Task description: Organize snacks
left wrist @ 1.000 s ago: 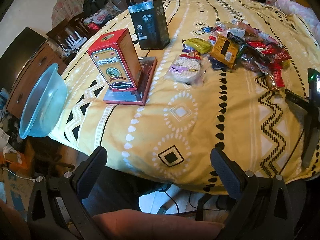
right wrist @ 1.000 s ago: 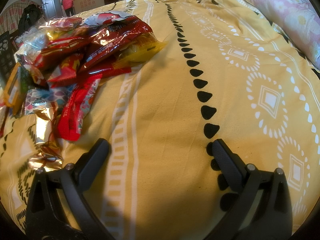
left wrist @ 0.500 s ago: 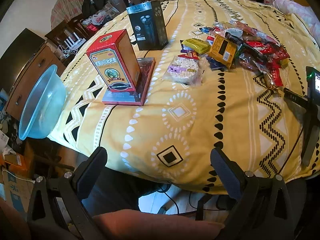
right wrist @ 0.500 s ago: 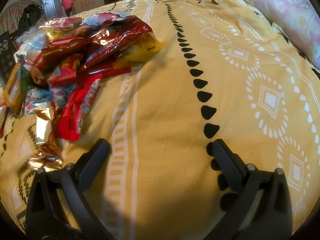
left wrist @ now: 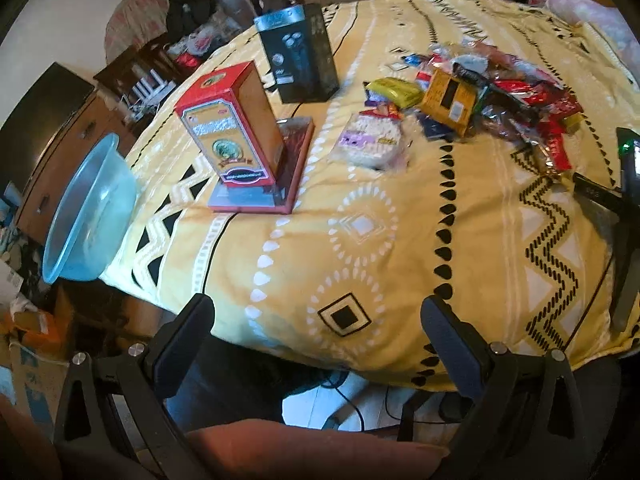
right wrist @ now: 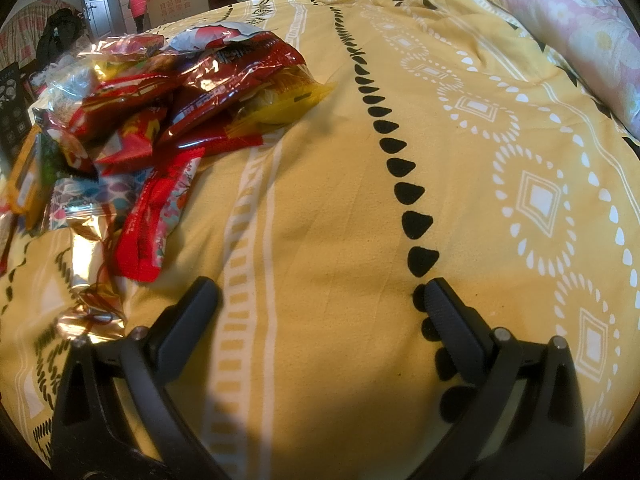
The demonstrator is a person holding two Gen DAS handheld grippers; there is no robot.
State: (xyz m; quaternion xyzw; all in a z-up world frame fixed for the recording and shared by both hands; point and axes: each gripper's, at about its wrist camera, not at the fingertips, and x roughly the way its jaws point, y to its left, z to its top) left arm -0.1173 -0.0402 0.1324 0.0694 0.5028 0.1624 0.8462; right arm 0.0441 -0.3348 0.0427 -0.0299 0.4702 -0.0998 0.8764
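Over the yellow sheet (right wrist: 320,208), your right gripper (right wrist: 320,300) hovers, jaws wide and empty; the snacks (right wrist: 160,112) lie heaped ahead-left. Your left gripper (left wrist: 316,320) hangs off the edge, jaws equally spread, holding nothing.

Your left gripper (left wrist: 316,320) has two matte black fingers (left wrist: 182,332) with broad, flat, rounded pads, braced by triangular black frames pinned with round silver screws. Your right gripper (right wrist: 320,304) is built alike; the inner face of its right pad (right wrist: 448,316) is finely ribbed.
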